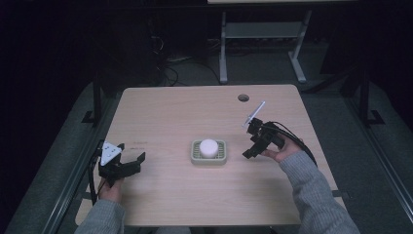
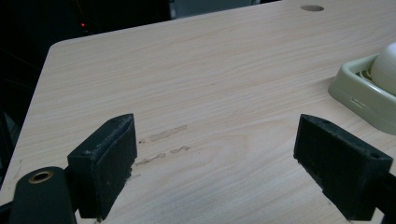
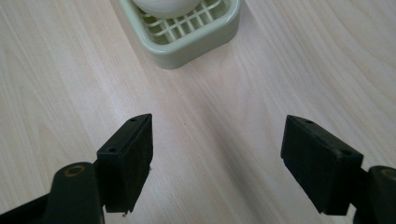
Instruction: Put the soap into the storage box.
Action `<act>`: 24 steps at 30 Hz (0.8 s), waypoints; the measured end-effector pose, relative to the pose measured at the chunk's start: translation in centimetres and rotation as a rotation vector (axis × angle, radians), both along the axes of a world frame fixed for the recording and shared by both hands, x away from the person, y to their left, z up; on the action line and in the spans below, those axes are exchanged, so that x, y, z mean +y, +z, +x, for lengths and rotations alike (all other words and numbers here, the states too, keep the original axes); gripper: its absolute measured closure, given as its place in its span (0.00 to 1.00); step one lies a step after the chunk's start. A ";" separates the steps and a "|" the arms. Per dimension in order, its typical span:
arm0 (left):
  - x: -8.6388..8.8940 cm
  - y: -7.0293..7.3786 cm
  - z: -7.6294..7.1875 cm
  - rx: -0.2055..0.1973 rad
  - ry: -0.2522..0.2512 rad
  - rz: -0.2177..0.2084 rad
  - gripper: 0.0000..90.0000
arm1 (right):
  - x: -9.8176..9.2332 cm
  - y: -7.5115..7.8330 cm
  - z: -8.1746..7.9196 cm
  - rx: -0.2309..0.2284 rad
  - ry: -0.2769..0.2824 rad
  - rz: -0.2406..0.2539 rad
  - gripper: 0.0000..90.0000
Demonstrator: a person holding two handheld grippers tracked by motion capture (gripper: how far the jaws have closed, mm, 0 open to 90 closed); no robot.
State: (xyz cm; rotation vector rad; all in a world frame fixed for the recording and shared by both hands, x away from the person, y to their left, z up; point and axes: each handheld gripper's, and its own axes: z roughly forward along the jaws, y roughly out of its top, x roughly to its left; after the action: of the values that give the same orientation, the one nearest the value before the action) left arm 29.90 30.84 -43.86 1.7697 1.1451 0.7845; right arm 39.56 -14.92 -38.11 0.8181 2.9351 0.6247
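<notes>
- High view puts the white soap bar (image 1: 208, 146) at the centre of the frame, sitting in a pale green slatted soap dish (image 1: 208, 152) on the wooden bench (image 1: 170, 107).
- Right claw (image 1: 249, 146) hangs just right of the dish, tilted down toward it, jaws spread wide and holding nothing.
- Left claw (image 1: 138, 163) rests low at the lower left of the frame, well apart from the dish, likewise wide open and empty.
- Right gripper view shows the dish (image 3: 187, 44) at the top centre, ahead of the gap between the jaws, so the line of approach looks about right.
- Judged step: a reach for the soap. Come in from above so the jaws straddle the bar rather than the dish rim (the bar looks rounded and likely slippery), and close slowly, low on its sides.
- Should the dish slide, the left claw could steady its near edge; in the left gripper view the dish (image 2: 362, 95) lies at the right edge.
- Count: one soap bar, one dish, two claws, one round cable hole (image 1: 243, 97) in the bench.
</notes>
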 end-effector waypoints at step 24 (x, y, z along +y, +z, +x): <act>-0.1 0.0 0.0 0.000 -0.003 0.001 0.14 | -3.2 -1.2 -1.6 0.011 -0.049 -0.009 0.27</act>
State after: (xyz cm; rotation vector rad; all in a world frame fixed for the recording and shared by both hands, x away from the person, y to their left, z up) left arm 29.90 30.70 -43.86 1.7723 1.1422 0.7836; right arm 37.94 -18.10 -39.34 0.8916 2.9155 0.6055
